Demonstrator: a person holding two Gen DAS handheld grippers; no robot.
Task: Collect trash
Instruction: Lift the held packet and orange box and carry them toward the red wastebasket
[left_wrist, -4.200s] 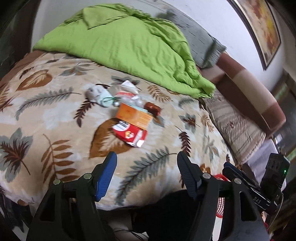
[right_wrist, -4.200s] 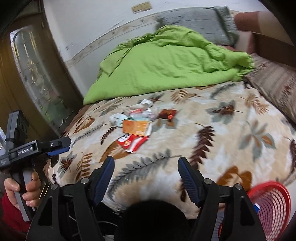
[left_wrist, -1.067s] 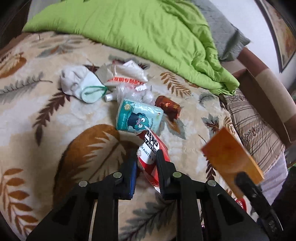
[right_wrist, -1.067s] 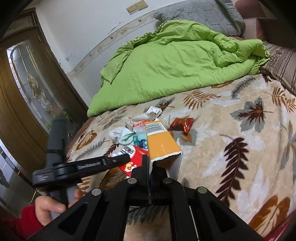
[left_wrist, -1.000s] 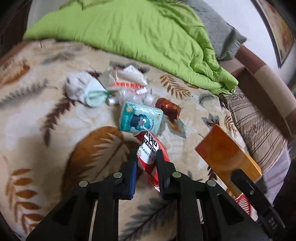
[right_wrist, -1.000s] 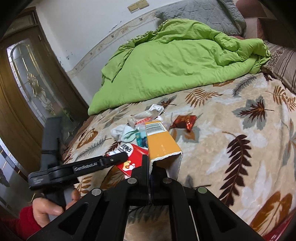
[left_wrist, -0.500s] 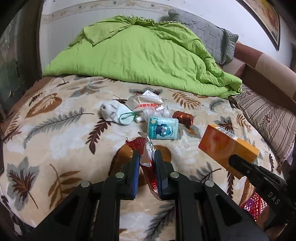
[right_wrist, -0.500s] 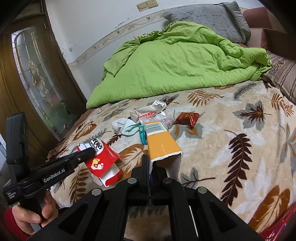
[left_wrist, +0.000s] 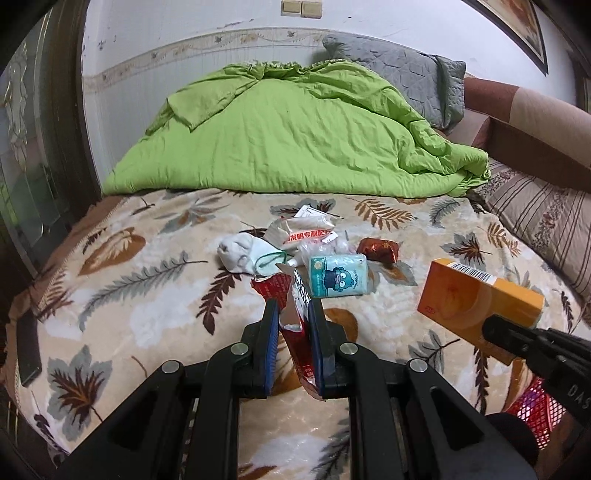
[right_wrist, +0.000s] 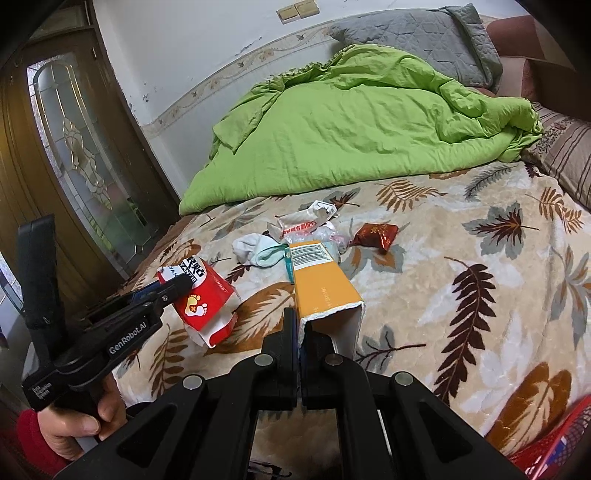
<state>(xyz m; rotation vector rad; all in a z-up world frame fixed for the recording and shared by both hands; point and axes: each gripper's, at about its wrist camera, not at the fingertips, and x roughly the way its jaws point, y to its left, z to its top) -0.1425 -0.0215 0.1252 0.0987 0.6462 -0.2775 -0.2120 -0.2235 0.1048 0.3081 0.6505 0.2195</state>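
Note:
My left gripper (left_wrist: 292, 314) is shut on a red and white packet (left_wrist: 295, 325), held above the leaf-patterned bed; the packet also shows in the right wrist view (right_wrist: 201, 301). My right gripper (right_wrist: 301, 325) is shut on the torn edge of an orange box (right_wrist: 323, 286), which also shows in the left wrist view (left_wrist: 476, 299). On the bed lie a teal tissue pack (left_wrist: 338, 275), a white and green sock (left_wrist: 247, 253), a white wrapper with red print (left_wrist: 304, 230) and a dark red foil wrapper (left_wrist: 380, 249).
A red mesh basket (right_wrist: 554, 439) sits low at the right, beside the bed; it also shows in the left wrist view (left_wrist: 532, 410). A green quilt (left_wrist: 291, 136) and grey pillow (left_wrist: 399, 70) fill the bed's far half. A glass-panelled door (right_wrist: 81, 155) stands at the left.
Both grippers have lifted and drawn back from the pile with their items. The teal tissue pack, once under the orange box, now lies uncovered.

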